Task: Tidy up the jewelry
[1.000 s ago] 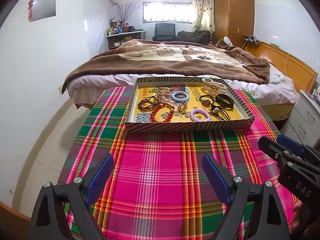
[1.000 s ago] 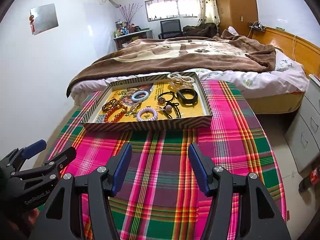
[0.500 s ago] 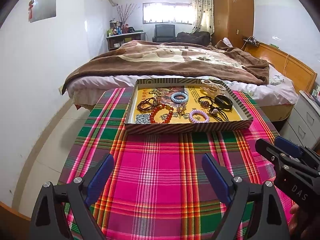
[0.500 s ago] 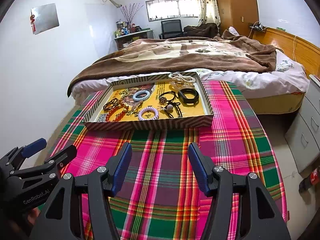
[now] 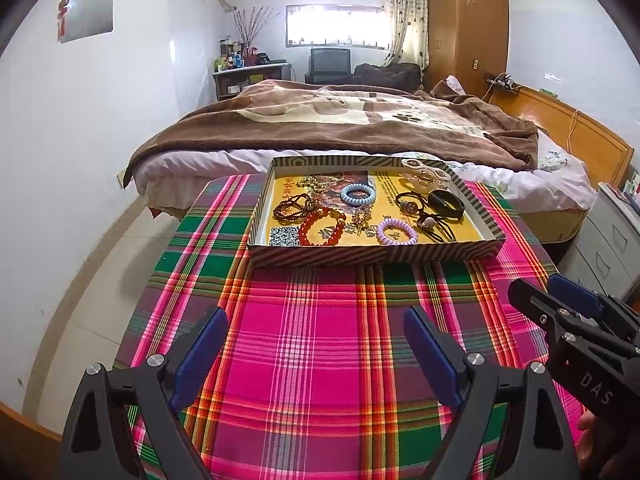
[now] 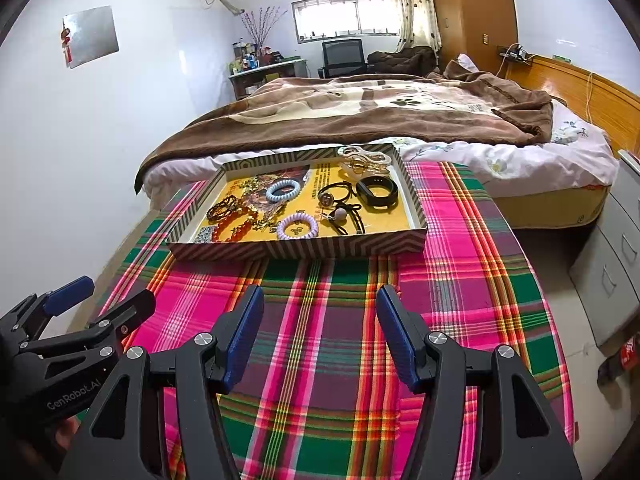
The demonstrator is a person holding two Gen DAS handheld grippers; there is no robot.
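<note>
A shallow striped box (image 5: 376,254) (image 6: 304,249) with a yellow floor sits at the far side of the plaid tablecloth (image 5: 312,320). Inside lie a red bead bracelet (image 5: 322,227), a blue coil hair tie (image 5: 358,194) (image 6: 283,190), a purple coil hair tie (image 5: 397,231) (image 6: 297,227), a dark bead bracelet (image 5: 290,207), a black band (image 5: 446,204) (image 6: 377,191), black elastics and a clear hair clip (image 5: 426,170). My left gripper (image 5: 316,354) hangs open over the cloth, well short of the box. My right gripper (image 6: 320,334) is likewise open and empty.
A bed (image 5: 360,128) with a brown blanket stands right behind the table. Grey drawers (image 6: 612,256) are at the right, a white wall at the left. Each gripper shows in the other's view: the right one (image 5: 568,320), the left one (image 6: 80,312).
</note>
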